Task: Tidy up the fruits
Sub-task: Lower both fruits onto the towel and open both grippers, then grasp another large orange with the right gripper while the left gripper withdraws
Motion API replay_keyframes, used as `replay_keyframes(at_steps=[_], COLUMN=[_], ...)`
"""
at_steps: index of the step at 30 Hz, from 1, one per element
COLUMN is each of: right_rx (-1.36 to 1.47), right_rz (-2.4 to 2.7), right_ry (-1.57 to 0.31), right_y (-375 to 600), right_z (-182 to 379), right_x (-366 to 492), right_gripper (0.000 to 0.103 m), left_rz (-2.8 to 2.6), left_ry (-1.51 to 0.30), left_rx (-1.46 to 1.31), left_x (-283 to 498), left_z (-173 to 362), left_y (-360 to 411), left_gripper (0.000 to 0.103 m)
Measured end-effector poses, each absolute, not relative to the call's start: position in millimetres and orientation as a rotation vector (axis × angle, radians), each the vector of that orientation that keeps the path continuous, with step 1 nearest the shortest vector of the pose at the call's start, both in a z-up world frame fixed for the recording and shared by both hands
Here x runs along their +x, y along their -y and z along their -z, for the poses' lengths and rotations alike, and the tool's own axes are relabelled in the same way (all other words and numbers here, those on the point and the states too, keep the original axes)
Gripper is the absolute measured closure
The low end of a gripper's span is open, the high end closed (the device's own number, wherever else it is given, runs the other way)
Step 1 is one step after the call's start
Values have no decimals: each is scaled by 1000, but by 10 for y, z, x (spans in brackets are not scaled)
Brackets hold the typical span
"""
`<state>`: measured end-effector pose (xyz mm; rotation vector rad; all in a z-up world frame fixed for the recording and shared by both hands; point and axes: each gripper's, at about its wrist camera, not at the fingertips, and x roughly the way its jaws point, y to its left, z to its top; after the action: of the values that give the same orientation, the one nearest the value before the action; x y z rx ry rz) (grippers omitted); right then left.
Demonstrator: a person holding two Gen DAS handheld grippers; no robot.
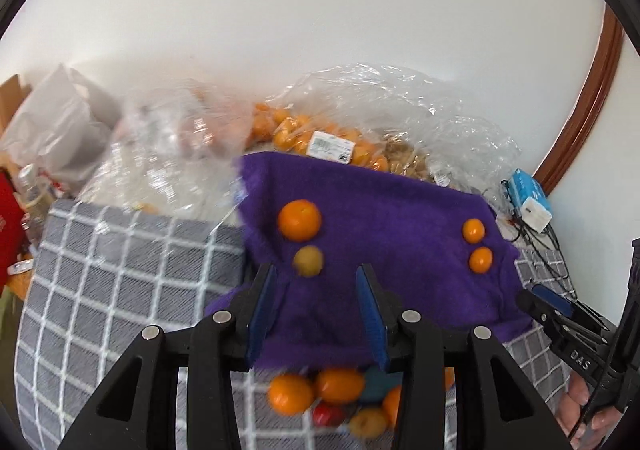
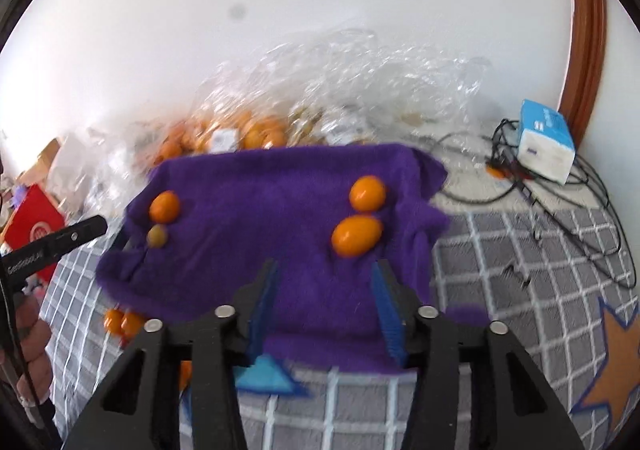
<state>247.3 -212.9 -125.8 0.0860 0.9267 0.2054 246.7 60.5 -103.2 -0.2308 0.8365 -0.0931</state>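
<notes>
A purple towel point(image 1: 384, 217) lies on the grey checked cloth point(image 1: 120, 290). On it sit an orange point(image 1: 299, 220), a yellowish small fruit point(image 1: 308, 261) and two kumquats point(image 1: 473, 230) point(image 1: 480, 260). My left gripper point(image 1: 320, 282) is open and empty, just short of the yellowish fruit. A pile of oranges and a red fruit point(image 1: 320, 394) lies under it by the towel's near edge. In the right wrist view the towel point(image 2: 280, 209) shows the two kumquats point(image 2: 367, 187) point(image 2: 356, 236), the orange point(image 2: 164, 206) and the yellowish fruit point(image 2: 157, 236). My right gripper point(image 2: 324, 282) is open and empty.
Clear plastic bags of oranges point(image 1: 320, 137) and nuts stand behind the towel by the wall. A blue and white box point(image 2: 544, 141) with black cables point(image 2: 560, 209) lies at the right. A red box point(image 2: 36, 226) and white bags point(image 1: 60, 121) are at the left.
</notes>
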Motion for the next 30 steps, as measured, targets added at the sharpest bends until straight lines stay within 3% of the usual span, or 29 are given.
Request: replay_keyframes(at_steps=[12,22,25,27,30], right_rx=[68,124,143,141,158], right_rz=[-325,-314,-315,-304,-318], right_ry=[-982,-1069,-1091,-1109,-1101], right_y=[1610,1413,1373,1358,1415], right_z=[1537,1701,1758,1792,1771], right_x=[2032,2311,2365,2384,2354], right_gripper=[56,55,55,62,62], left_rz=[54,2,30,23,21], left_ry=[-881,-845,-845,-857,-851], left_rx=[-245,-191,-211,-223,-232], left_x=[1707,1583,1576,1595,1587], left_z=[1681,1803,1809,1830,1828], left_y=[-975,-950,-973,-994,-1005], left_gripper=[64,64,59,59,59])
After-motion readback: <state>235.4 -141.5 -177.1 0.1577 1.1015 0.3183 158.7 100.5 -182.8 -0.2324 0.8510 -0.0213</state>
